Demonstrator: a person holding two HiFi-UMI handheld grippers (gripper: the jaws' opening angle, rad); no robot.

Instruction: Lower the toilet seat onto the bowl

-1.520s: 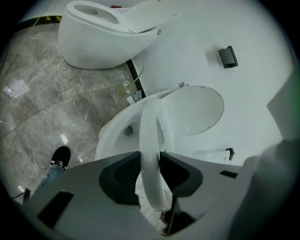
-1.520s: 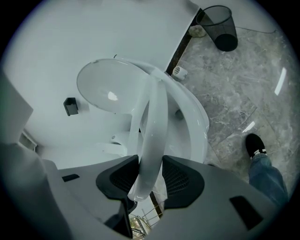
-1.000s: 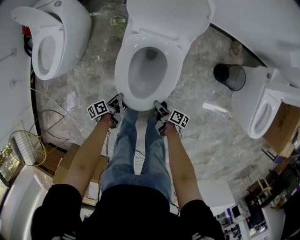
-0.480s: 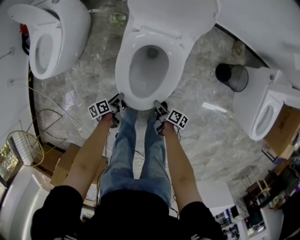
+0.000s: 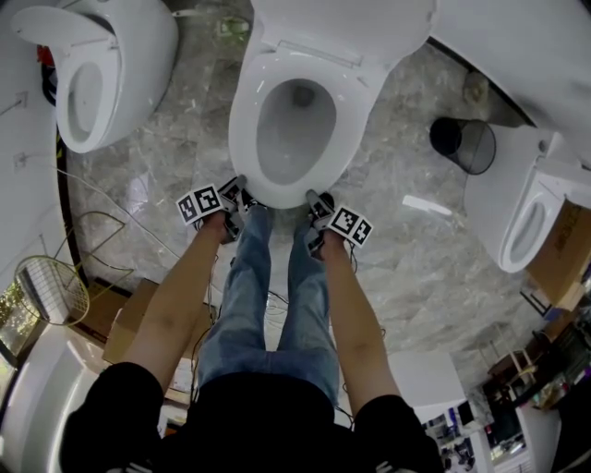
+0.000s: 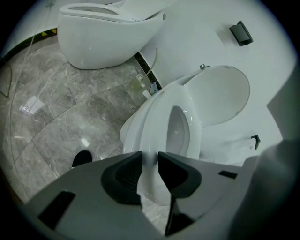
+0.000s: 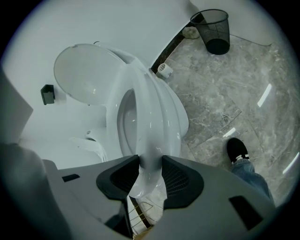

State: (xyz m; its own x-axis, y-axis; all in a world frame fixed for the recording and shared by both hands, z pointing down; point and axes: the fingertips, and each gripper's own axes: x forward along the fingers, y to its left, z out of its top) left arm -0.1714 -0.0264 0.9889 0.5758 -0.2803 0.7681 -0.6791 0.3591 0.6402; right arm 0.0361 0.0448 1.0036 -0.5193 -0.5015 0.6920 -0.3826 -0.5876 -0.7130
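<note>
The white toilet seat [image 5: 242,139] lies low over the bowl [image 5: 294,139], and its lid [image 5: 342,23] stands open behind against the wall. My left gripper [image 5: 240,190] grips the seat's front rim on the left. Its jaws have just been closing, with the rim [image 6: 185,117] between the pads in the left gripper [image 6: 150,163] view. My right gripper [image 5: 315,200] is shut on the same front rim on the right. In the right gripper [image 7: 151,166] view the white seat edge [image 7: 143,108] runs up from between the dark pads.
A second toilet [image 5: 106,65] stands at the left and a third [image 5: 526,222] at the right. A black mesh bin [image 5: 466,143] sits on the marble floor by the wall. A wire basket [image 5: 51,288], cables and cardboard boxes [image 5: 129,323] lie at the lower left. The person's legs [image 5: 272,296] stand before the bowl.
Both grippers have sunk with the seat's front rim held between their jaws, and the seat now lies flatter over the bowl.
</note>
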